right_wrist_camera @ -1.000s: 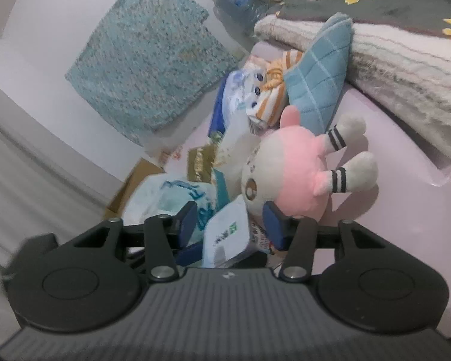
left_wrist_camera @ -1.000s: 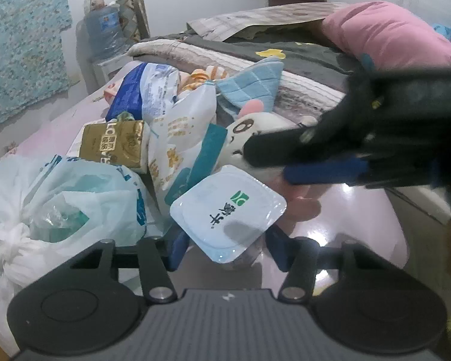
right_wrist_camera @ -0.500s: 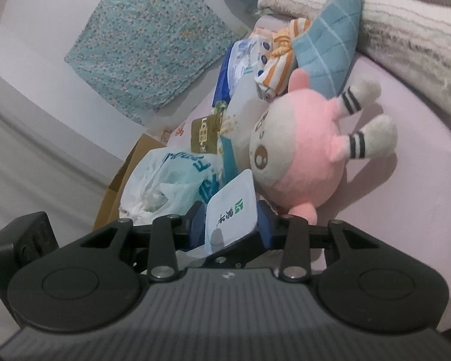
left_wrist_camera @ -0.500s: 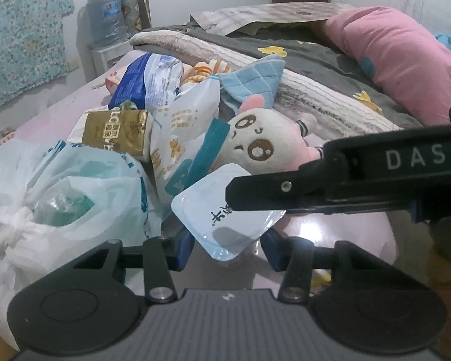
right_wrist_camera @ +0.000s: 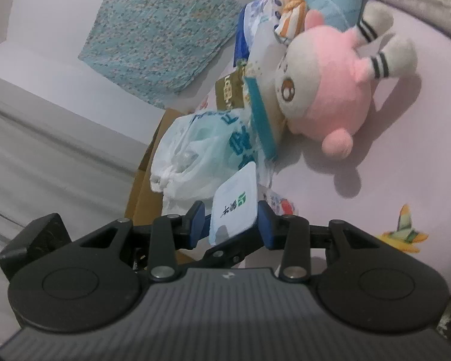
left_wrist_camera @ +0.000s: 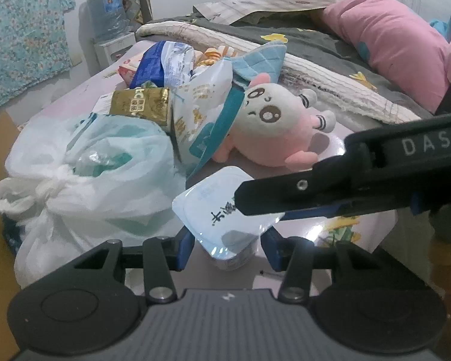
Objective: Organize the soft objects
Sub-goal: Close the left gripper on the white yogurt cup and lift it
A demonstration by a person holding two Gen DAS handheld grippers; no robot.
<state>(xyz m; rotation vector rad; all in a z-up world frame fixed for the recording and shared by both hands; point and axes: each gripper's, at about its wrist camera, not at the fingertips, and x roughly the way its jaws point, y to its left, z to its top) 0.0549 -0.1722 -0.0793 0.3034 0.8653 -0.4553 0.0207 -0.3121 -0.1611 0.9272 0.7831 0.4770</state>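
Two claws, one yogurt cup (left_wrist_camera: 222, 213)
Left claw (left_wrist_camera: 227, 248) spread apart; right claw (right_wrist_camera: 231, 221) clamps the cup; one pink plush (left_wrist_camera: 273, 126) at 12 o'clock.

The left gripper (left_wrist_camera: 227, 248) is showing black linkage arms, blue finger pads (left_wrist_camera: 185, 246) and silver screws. The right gripper (right_wrist_camera: 230, 221) is looking identical, wearing white "DAS" lettering on its side.

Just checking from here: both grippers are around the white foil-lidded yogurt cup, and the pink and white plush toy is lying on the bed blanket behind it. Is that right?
One detail is off. The pink and white plush toy lies on the glossy pink table, not on the bed blanket, as the right wrist view shows. The left gripper and right gripper do both bracket the white foil-lidded yogurt cup.
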